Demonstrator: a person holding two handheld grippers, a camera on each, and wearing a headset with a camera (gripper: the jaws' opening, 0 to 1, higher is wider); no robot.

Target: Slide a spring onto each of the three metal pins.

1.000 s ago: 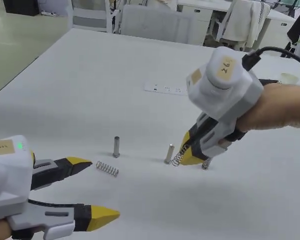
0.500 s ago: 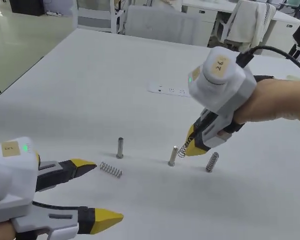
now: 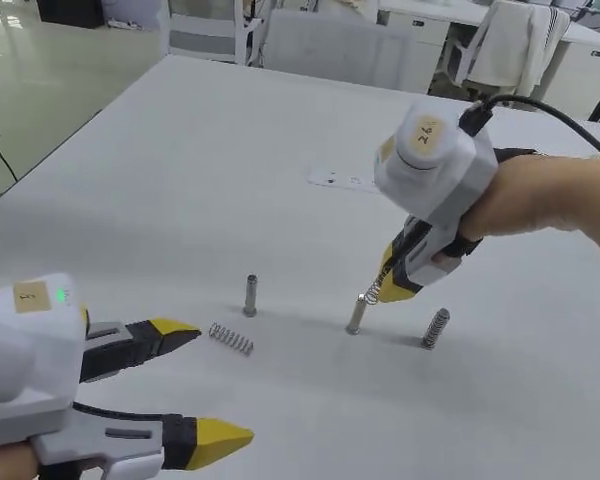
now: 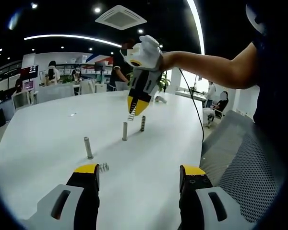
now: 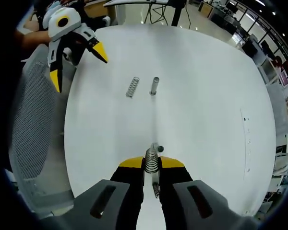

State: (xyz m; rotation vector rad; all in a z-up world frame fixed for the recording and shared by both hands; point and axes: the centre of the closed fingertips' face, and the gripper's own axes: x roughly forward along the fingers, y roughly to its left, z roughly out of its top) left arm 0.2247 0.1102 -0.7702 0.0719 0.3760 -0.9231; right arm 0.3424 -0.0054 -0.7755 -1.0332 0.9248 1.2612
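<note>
Springs showed at three spots across the white table [image 3: 180, 180]. At the far left the left gripper [image 3: 215, 385] hovered low with its jaws spread wide, holding nothing. Just right of its tips a loose spring [image 3: 231, 338] lay flat, near the bare left pin [image 3: 250, 296], which stood upright. Further right stood the middle pin [image 3: 356, 316], also bare. The right gripper [image 3: 393, 290] angled down beside it, jaws pinched narrow on a held spring [image 3: 372, 293] whose lower end hung just above the pin's top. Rightmost, an upright spring [image 3: 436, 328] stood on the table; whether a pin ran through it could not be told.
</note>
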